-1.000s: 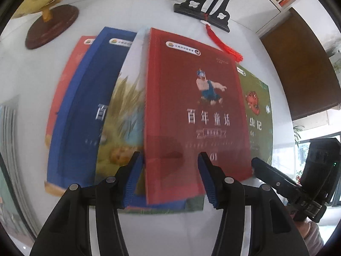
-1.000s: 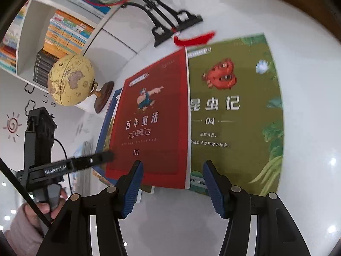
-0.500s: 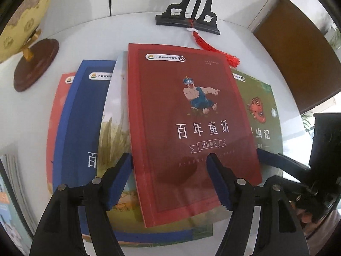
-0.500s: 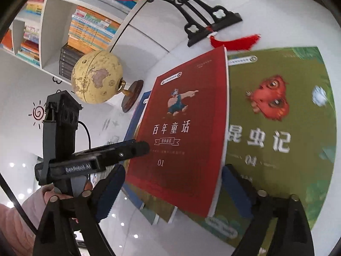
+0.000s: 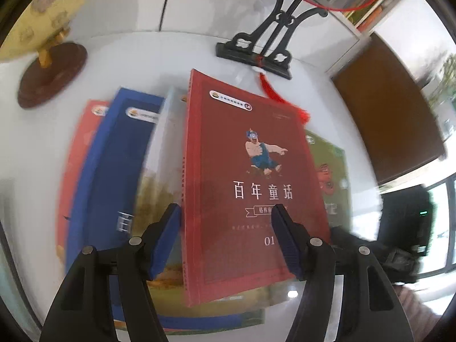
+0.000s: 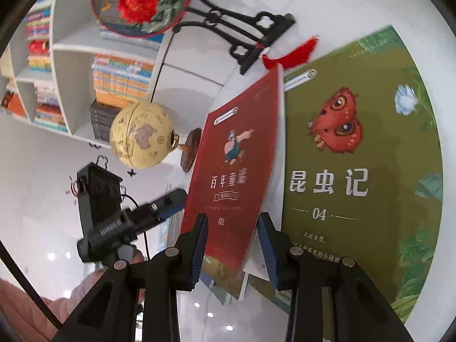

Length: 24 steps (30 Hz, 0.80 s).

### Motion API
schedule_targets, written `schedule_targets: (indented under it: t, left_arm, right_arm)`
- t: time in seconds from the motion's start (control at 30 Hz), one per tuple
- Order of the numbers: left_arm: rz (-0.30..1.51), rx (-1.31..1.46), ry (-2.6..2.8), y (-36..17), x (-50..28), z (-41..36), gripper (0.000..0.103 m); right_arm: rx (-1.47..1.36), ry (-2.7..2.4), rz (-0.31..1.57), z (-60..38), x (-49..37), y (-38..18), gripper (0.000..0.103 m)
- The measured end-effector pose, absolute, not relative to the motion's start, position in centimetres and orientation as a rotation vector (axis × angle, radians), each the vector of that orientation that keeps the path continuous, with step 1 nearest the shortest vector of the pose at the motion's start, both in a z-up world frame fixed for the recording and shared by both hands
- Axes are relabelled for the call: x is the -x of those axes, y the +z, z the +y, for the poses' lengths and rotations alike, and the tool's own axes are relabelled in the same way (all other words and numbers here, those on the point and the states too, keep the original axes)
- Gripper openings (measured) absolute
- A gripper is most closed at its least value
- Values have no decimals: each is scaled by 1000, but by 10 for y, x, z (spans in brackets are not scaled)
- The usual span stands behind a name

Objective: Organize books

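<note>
The left gripper (image 5: 226, 240) points steeply downward, its jaws partly apart and closing. In its own view the blue pads (image 5: 165, 242) stand on either side of the red book (image 5: 245, 188), clear of its cover. The right gripper (image 6: 232, 246) points shallowly downward from the right, its jaws closing about the lifted near corner of the red book; whether the pads (image 6: 199, 248) press on it cannot be told. A hand (image 6: 134, 256) in a pink sleeve (image 6: 34, 310) grips the left gripper's handle.
</note>
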<state>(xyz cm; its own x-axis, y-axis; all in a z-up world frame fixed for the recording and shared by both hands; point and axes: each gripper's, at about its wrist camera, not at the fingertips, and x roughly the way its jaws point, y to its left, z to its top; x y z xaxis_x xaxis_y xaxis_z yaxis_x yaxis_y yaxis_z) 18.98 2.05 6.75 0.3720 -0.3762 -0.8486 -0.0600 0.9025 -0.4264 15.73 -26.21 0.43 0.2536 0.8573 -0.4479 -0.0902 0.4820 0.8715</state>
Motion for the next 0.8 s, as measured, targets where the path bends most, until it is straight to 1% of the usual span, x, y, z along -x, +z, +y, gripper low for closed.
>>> schedule_targets:
  t: [0.1,0.2,0.23,0.27,0.3,0.33,0.43,0.6,0.7,0.8]
  left_arm:
    - [1168,429,-229,66,-186,10,62]
    - [1202,402,-227,60,-184,-3,62]
    - [1208,396,-236,58,-184,-7,62]
    - [1210,379,-234,56,-183,-10,61]
    - [1202,363,-235,57,-183,-11,62]
    - [1198,322,-241,57,-183,-15,62]
    - [1190,199,-224,59,-182,-27,62]
    - [1190,53,-189,57,-180,-44,64]
    - [1174,-19,-143,55,-178,-57,66]
    - [1170,-45,-109,54,-179,-64,66]
  right_arm:
    - [-837,759,1166,-250,-162,-1,37]
    - [-732,753,1163,-230,-170,7,37]
    - [-676,731,1172,-223,-173,9,31]
    - [-646,718,1168,-220,-174,10,22]
    - [-603,685,1179,-217,-176,12,17]
    - [-584,666,1184,-218,-176,12,15]
    - [-544,627,1212,-219,-176,15,15]
    - [-490,522,1237,-236,-169,22,21]
    - [-494,526,1221,-243,-164,20,21]
    - [-447,521,1190,-240,-160,22,16]
